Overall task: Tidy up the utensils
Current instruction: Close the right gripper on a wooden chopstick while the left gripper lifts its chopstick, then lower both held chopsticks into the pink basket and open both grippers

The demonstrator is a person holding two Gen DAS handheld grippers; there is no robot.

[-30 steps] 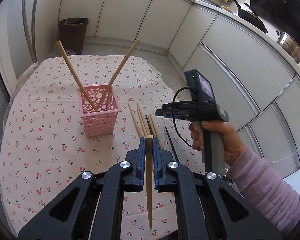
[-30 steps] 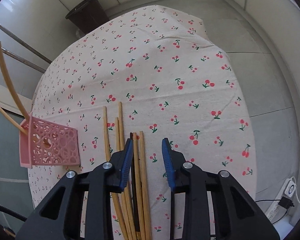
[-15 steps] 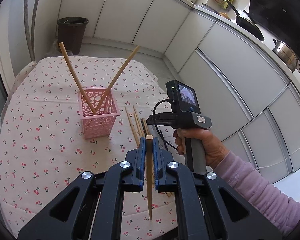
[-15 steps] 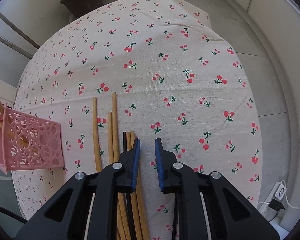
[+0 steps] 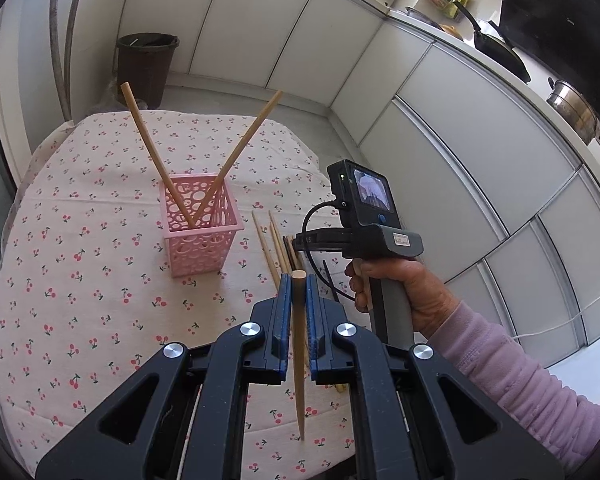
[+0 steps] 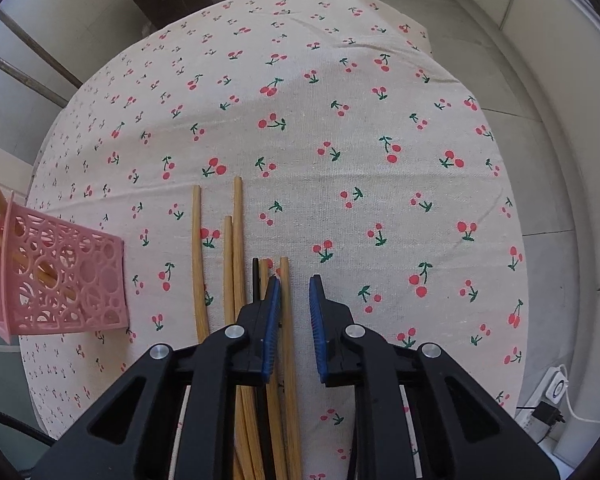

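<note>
A wooden chopstick [image 5: 299, 344] is pinched between the blue pads of the left gripper [image 5: 296, 284], its blunt end poking up just past the fingertips and its thin tip hanging down over the cherry-print tablecloth [image 5: 80, 280]. Ahead of it on the cloth stands a pink basket [image 5: 200, 228] with round cut-outs in its walls, and two more chopsticks [image 5: 156, 156] lean out of it in a V, one to each side. Just beside the basket, on its right in the left wrist view, a loose bundle of chopsticks [image 6: 236, 264] lies flat on the cloth, most of them pale wood and one thin black stick [image 6: 255, 280] among them. The right gripper [image 6: 294, 292] points steeply down over the near end of that bundle; its jaws stand a narrow gap apart with one wooden stick showing below between them, and the pads do not press on it as far as the view shows. The left finger [image 6: 270, 320] of that gripper overlaps the sticks next to the black one. In the left wrist view a hand [image 5: 404, 292] in a lilac sleeve [image 5: 520, 372] grips the handle of the right tool, whose small screen [image 5: 372, 194] is lit. Beyond the table a dark bin [image 5: 146, 66] sits on the floor against white cabinets [image 5: 440, 128], and pans [image 5: 496, 50] rest on the counter above.
</note>
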